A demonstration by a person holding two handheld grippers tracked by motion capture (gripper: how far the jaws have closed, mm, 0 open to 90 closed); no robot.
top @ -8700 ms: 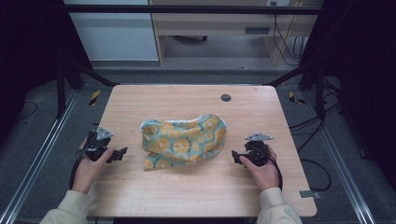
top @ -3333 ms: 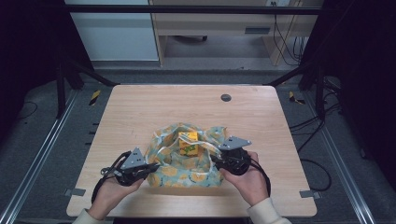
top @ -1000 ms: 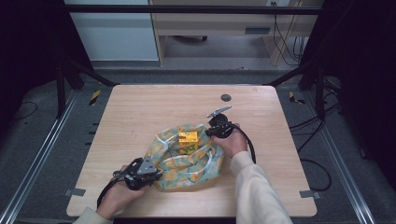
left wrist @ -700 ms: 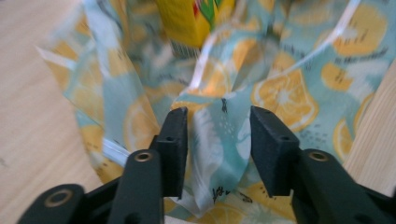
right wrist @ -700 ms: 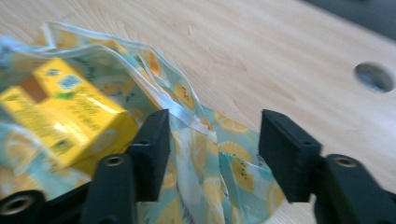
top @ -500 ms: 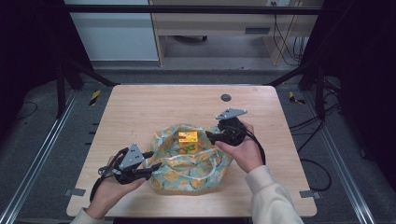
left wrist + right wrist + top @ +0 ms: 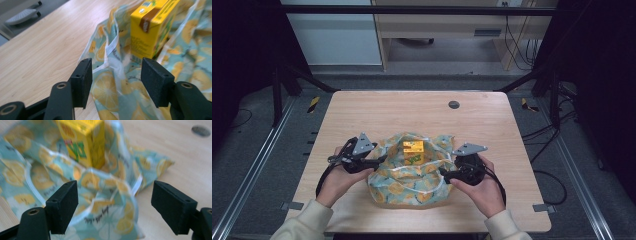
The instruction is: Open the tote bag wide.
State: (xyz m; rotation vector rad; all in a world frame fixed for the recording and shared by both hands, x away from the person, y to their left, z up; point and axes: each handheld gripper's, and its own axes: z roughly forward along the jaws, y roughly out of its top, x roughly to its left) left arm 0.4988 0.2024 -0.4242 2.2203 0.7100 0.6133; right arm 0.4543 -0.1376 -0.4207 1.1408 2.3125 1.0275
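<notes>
Both tools let go of the lemon-print bag [image 7: 412,175]: jaws have just been opening, cloth loose between them. Right tool [image 7: 447,175] came near from the far rim; left tool [image 7: 379,161] lifted.

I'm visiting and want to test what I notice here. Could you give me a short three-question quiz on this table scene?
1. True or false: the yellow carton stands upright inside the lemon-print bag.
2. Which is pressing on the bag's cloth: A) the left gripper, B) the right gripper, C) neither?
3. Fill in: the small dark round disc lies on the far part of the ____.

Key
1. True.
2. C. Both grippers' jaws have just been opening; cloth lies between each pair, but the pads stand apart from it.
3. The wooden table.
</notes>
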